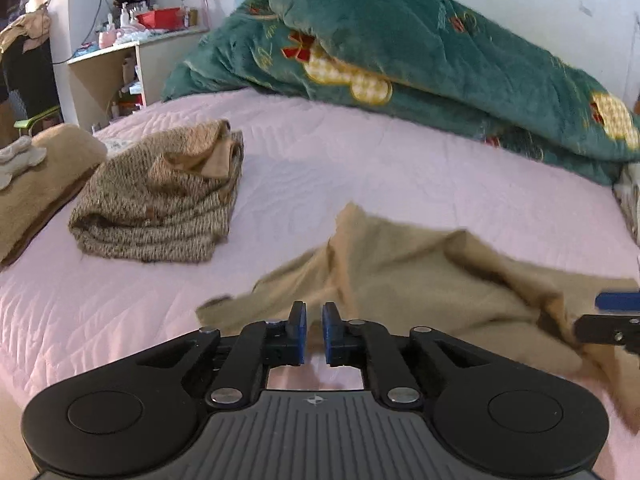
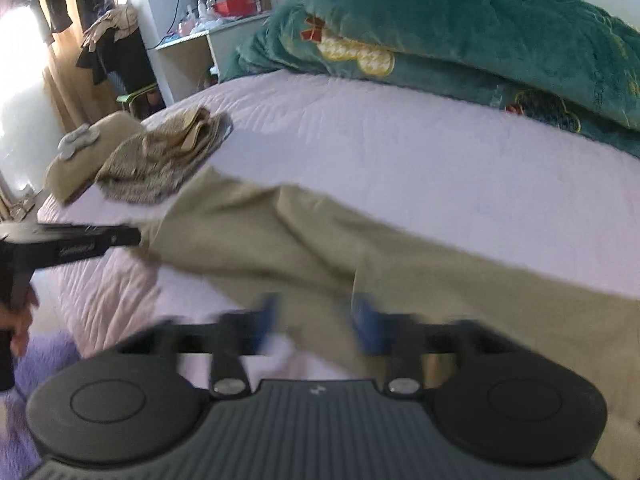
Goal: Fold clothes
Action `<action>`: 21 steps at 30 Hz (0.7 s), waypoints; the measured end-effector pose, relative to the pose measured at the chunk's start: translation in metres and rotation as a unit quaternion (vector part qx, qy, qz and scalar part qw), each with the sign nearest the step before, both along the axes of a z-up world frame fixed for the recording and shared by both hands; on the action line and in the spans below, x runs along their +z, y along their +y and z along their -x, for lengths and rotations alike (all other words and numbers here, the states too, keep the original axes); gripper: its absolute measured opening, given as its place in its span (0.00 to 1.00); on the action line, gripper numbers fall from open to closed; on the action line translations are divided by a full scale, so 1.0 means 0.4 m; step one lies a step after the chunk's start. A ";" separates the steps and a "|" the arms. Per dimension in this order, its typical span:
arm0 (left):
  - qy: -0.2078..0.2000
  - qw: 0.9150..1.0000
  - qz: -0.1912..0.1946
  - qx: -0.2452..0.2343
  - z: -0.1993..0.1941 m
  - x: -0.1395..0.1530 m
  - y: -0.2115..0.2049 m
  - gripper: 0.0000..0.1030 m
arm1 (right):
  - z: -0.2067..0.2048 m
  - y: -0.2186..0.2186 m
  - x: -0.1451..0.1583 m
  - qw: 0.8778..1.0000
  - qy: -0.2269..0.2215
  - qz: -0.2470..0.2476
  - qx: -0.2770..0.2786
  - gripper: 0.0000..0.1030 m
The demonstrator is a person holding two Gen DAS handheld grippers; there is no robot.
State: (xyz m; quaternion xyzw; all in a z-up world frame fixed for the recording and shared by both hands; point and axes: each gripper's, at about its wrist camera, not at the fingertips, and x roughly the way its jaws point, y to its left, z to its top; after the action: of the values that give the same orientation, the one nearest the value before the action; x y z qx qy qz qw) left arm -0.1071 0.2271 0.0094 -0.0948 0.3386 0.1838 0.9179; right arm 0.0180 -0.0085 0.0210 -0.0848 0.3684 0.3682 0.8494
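Note:
A tan garment (image 1: 420, 280) (image 2: 320, 248) lies spread and rumpled across the near part of the pink bed (image 1: 360, 172) (image 2: 400, 152). In the left wrist view my left gripper (image 1: 315, 330) has its blue pads almost together on the garment's near edge. The right wrist view shows it from the side (image 2: 136, 236), pinching the garment's left corner. My right gripper (image 2: 318, 322), blurred by motion, stands open, with the garment's near edge between its fingers. Its fingertip (image 1: 616, 302) also shows at the right edge of the left wrist view, by the cloth.
A folded brown knit sweater (image 1: 160, 204) (image 2: 160, 164) lies at the left of the bed, beside a tan folded item (image 1: 44, 176) (image 2: 96, 148) bearing a grey cloth. A green quilt (image 1: 420, 60) (image 2: 480, 28) is piled at the back. A cluttered desk (image 1: 132, 44) stands beyond. A hand (image 2: 20, 320) holds the left gripper.

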 end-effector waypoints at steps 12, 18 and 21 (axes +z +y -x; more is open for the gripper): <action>0.026 1.000 0.010 -0.004 -0.047 -0.065 0.028 0.19 | -0.105 0.142 -0.127 0.997 0.001 0.073 0.005 0.49; 0.024 1.000 0.018 -0.001 -0.048 -0.081 0.041 0.19 | -0.007 0.106 -0.111 0.997 -0.004 0.067 0.036 0.08; 0.022 1.000 0.016 0.001 -0.042 -0.077 0.040 0.19 | 0.043 0.088 -0.103 0.997 -0.008 0.065 0.052 0.06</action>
State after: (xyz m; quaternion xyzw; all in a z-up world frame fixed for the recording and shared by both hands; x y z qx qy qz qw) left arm -0.0903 0.2431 -0.0213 -0.1057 0.3611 0.1812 0.9086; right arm 0.0007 0.0267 -0.0201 -0.1616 0.3802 0.3868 0.8245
